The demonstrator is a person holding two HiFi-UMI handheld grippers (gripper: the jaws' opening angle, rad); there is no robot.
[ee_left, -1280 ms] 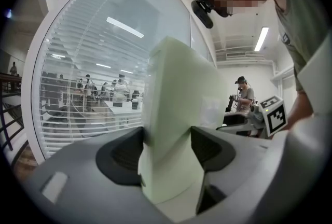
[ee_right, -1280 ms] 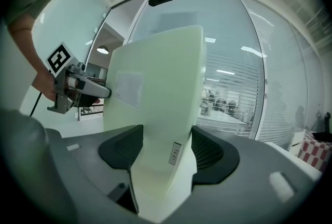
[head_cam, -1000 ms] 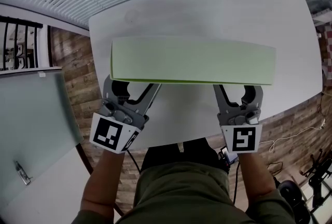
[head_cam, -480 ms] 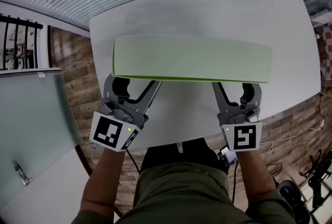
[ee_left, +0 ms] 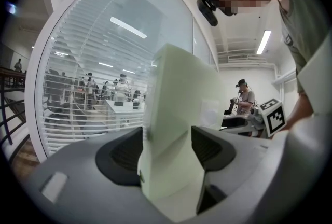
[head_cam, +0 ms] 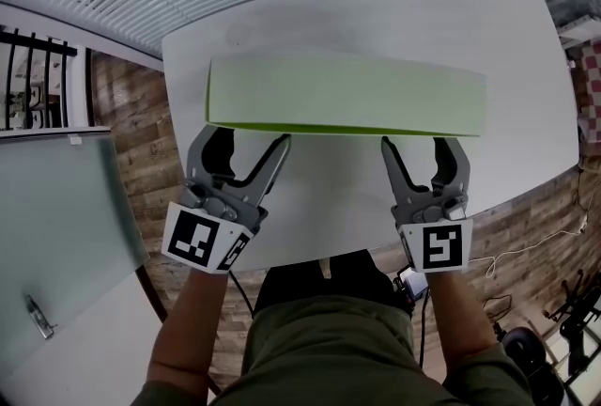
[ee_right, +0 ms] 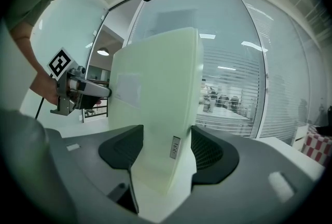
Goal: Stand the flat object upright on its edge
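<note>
Tipped steeper than before, the green board (head_cam: 347,94) seems clamped in left gripper (head_cam: 246,139) and right gripper (head_cam: 420,141) fingers.

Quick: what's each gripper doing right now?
Left gripper: closed on the green board.
Right gripper: closed on the green board.

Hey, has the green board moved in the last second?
Yes. The board has drawn back from the near rim of the table, toward its far side.
</note>
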